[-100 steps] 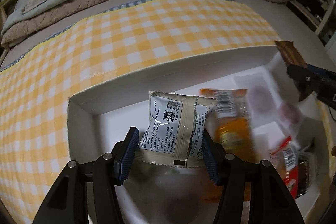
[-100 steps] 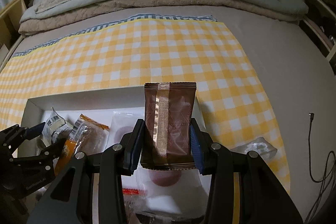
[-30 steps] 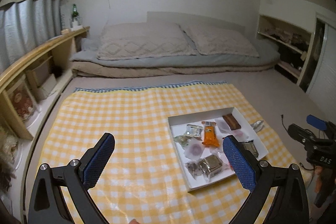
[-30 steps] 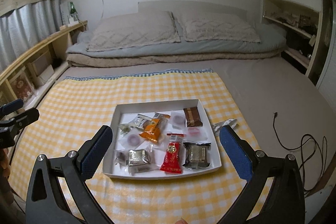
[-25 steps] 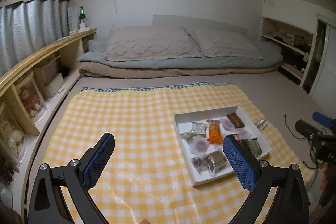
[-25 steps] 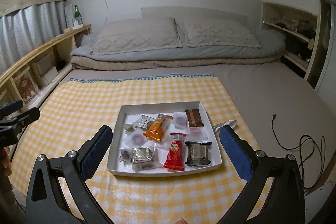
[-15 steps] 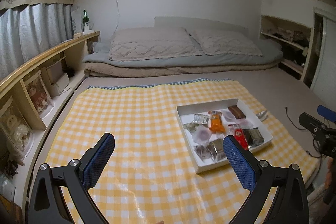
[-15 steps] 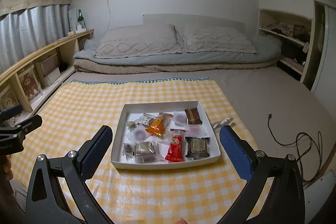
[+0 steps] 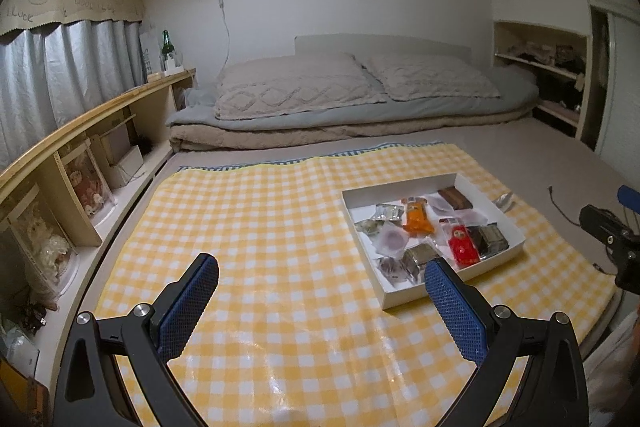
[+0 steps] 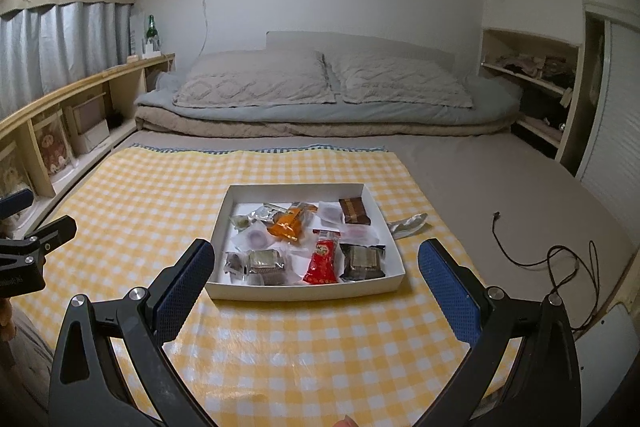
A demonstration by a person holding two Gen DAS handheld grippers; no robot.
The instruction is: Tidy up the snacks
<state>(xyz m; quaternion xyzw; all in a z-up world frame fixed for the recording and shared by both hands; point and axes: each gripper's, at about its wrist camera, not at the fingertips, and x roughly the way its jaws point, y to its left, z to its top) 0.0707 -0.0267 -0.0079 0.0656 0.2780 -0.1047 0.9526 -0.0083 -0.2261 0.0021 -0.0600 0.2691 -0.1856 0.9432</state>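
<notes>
Both grippers pulled back & up since ~3 s ago: left gripper (image 9: 318, 301) and right gripper (image 10: 316, 287) now wide apart, empty; the silver pkt and brown bar they held are dropped in the white tray (image 10: 304, 289). Likely task done or nearly. Tray holds brown bar (image 10: 354, 211) at far-right corner, orange pkt (image 10: 289, 221) mid-far, red pkt (image 10: 322, 261) near-center. One clear wrapper (image 10: 408, 223) lies just right of tray, outside.

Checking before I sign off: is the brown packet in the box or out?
In. The brown packet lies flat in the white box's far right corner.
</notes>
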